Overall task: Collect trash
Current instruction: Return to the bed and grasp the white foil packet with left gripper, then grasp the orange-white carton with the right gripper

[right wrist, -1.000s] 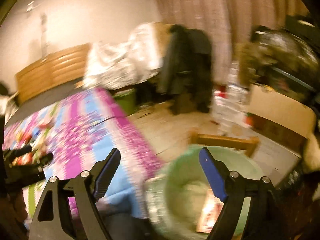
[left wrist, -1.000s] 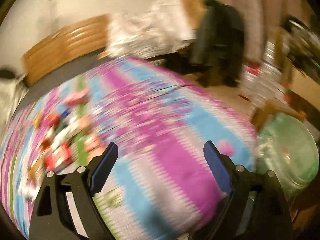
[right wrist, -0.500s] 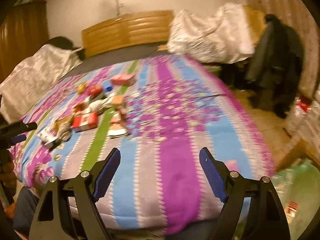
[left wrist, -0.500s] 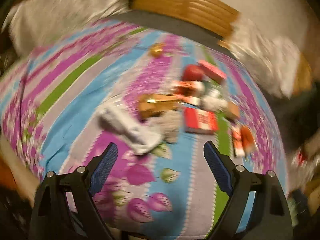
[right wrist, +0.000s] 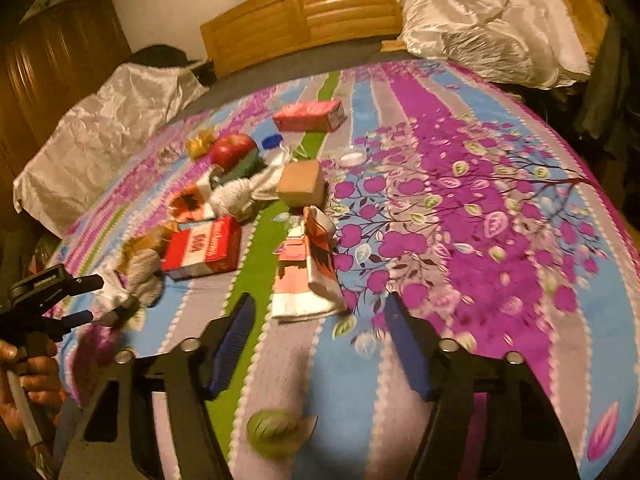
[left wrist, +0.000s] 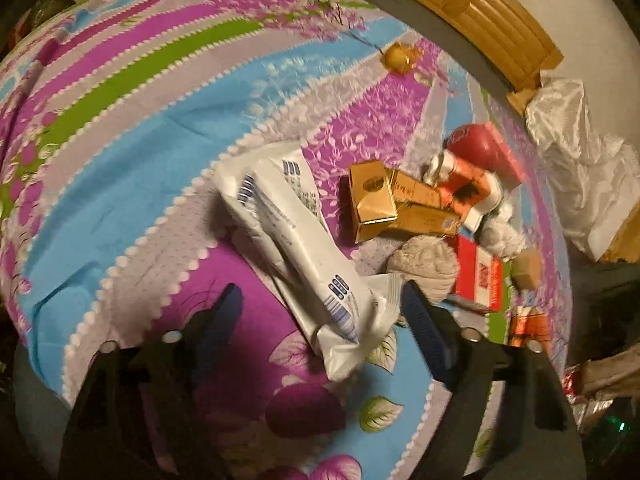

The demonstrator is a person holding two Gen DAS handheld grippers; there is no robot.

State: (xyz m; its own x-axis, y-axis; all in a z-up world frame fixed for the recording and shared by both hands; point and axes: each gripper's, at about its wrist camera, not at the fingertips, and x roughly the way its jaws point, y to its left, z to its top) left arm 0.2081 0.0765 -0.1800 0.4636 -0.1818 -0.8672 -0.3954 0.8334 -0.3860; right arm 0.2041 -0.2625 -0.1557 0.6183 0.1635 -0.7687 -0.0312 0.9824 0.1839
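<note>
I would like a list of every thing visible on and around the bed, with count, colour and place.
bedspread: one, striped purple, blue, green, covering bed
headboard: one, wooden, far end
white wrapper: one, white, before left jaws
gold boxes: apparently two, gold, in pile
red box: one, red, left of green stripe
flattened carton: one, pink-white, before right jaws
brown box: one, mid-bed
apple: one, red
left gripper: jaws open, closing in
right gripper: jaws open, closing in
</note>
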